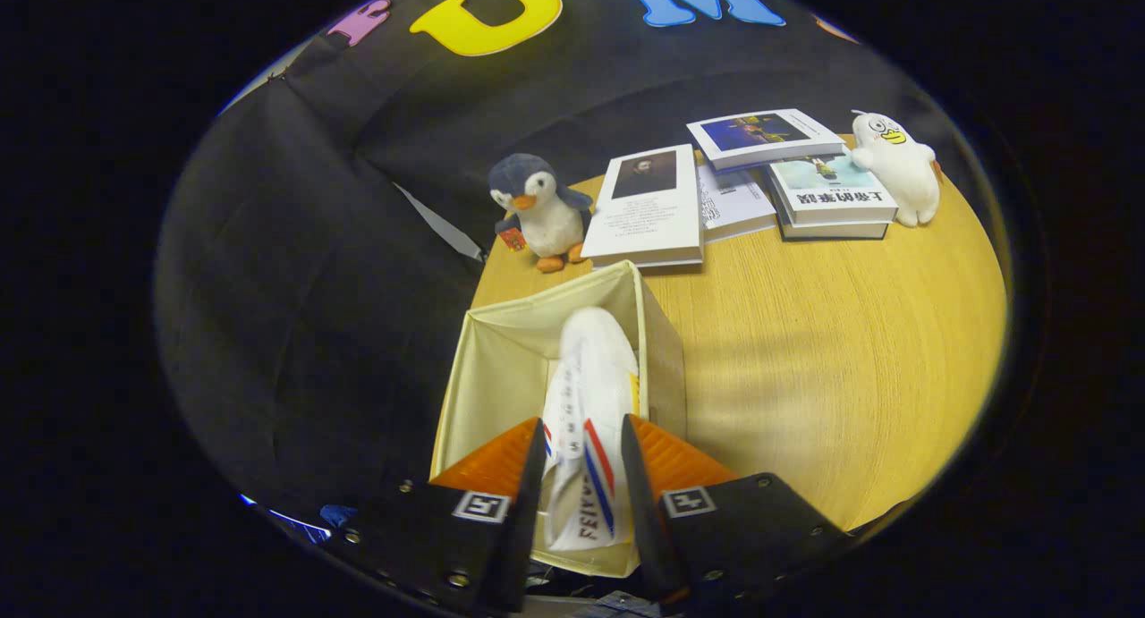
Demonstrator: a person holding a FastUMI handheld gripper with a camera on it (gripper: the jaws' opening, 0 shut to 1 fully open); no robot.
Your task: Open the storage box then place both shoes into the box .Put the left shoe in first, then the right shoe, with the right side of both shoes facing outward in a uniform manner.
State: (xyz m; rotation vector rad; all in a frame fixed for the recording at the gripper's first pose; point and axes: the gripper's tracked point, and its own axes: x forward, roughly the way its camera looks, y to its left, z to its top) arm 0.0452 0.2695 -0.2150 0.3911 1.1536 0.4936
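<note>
Shoe [590,394] inside box [501,350], between fingers [501,461]; books [648,211] beyond.

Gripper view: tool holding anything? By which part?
Yes. The tool is shut on a white shoe, gripped at its heel end, over the open storage box; the toe points ahead into the box.
</note>
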